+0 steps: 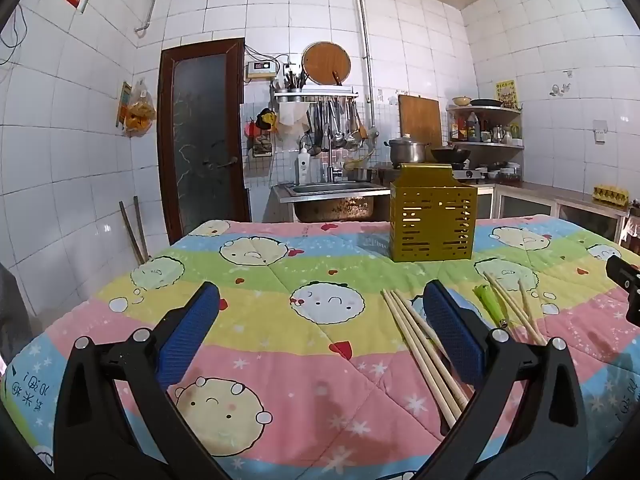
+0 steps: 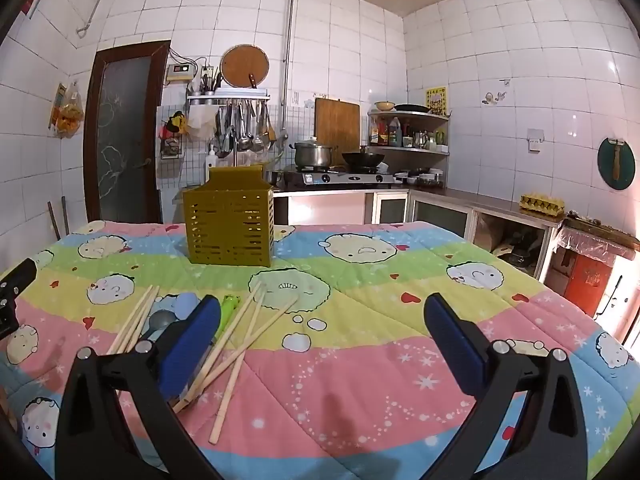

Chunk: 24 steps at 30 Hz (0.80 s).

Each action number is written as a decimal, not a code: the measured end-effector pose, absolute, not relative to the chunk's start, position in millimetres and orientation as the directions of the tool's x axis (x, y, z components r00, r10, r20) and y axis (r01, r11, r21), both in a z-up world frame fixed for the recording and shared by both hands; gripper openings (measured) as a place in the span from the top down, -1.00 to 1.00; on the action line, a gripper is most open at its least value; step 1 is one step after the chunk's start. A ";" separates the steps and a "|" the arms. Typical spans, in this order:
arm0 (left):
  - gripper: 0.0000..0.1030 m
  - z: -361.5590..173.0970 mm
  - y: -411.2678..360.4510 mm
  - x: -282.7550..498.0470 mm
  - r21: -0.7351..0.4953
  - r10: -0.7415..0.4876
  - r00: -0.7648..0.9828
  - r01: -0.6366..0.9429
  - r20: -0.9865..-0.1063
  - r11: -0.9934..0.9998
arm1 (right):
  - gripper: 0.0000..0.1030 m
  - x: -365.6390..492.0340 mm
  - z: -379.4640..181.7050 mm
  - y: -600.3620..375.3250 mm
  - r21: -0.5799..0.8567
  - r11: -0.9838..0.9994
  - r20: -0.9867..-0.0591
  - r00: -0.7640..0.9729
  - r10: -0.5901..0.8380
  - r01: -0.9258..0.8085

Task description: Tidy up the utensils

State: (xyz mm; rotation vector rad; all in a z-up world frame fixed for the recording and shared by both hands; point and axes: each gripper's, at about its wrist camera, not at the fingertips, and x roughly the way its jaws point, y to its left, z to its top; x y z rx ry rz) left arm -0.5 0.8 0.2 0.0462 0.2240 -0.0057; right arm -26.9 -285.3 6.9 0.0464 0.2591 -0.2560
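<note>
A gold slotted utensil holder stands upright on the quilt-covered table, also in the right wrist view. Several wooden chopsticks lie loose in front of it, more by a green-handled utensil. In the right wrist view the chopsticks, the green-handled utensil and a blue and grey spoon lie at the left. My left gripper is open and empty above the quilt, left of the chopsticks. My right gripper is open and empty, right of the utensils.
The table is covered by a striped cartoon quilt. Behind it are a steel sink, a stove with a pot and wok, and a counter along the right wall. A brown door stands at the left.
</note>
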 end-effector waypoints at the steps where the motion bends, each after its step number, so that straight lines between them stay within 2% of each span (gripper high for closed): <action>1: -0.91 0.2 1.0 -0.6 0.047 0.001 0.975 0.010 -0.221 0.999 | -0.93 -27.0 6.9 -285.3 0.011 0.967 -0.260 0.934 -0.245 0.256; 24: -0.91 6.4 0.7 -9.2 0.062 -0.001 0.979 0.014 -0.204 0.998 | -0.93 -32.5 10.9 -286.5 0.011 0.966 -0.244 0.937 -0.249 0.259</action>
